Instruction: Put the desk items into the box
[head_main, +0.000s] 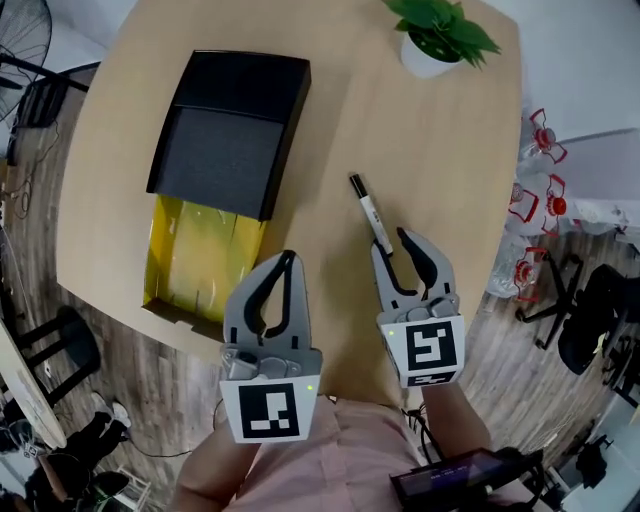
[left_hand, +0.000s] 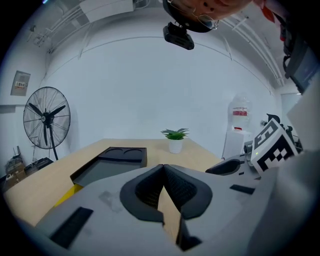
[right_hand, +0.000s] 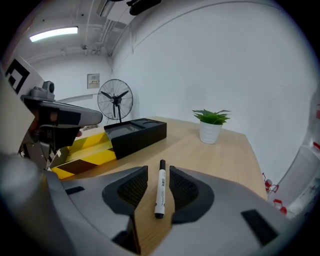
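A black-capped white marker (head_main: 370, 213) lies on the wooden table (head_main: 420, 150). My right gripper (head_main: 390, 242) is open, and its jaws stand either side of the marker's near end. In the right gripper view the marker (right_hand: 160, 187) lies between the jaws of the right gripper (right_hand: 159, 172), with a small gap on each side. The yellow box (head_main: 200, 250) lies open at the left, with a black tray (head_main: 230, 130) resting over its far half. My left gripper (head_main: 289, 258) is shut on nothing and hovers near the box's right corner; in its own view the left gripper (left_hand: 163, 167) has its jaws together.
A potted plant (head_main: 435, 35) stands at the table's far edge. The table's near edge runs just under both grippers. Off the table are a standing fan (left_hand: 46, 117) to the left and a dark office chair (head_main: 590, 320) to the right.
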